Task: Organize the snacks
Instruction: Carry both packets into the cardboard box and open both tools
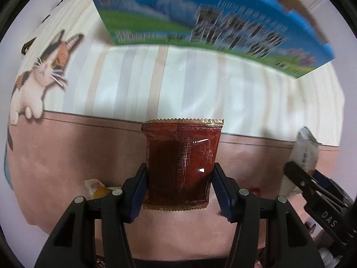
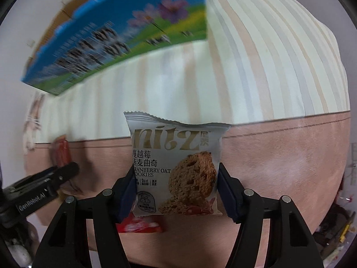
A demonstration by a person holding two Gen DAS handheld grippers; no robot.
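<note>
Tongs point(image 1: 179, 187) round crinkly (glossy) sachet point(image 1: 181, 163)

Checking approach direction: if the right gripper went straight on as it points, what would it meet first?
Probably the striped cloth; the right gripper, shut on the cranberry oat cookie packet, points right of the blue box. Depth unclear.

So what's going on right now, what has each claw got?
Left gripper shut on dark red packet. Right gripper shut on cranberry oat cookie packet. Both lifted, blue box ahead. Nothing in between.
</note>
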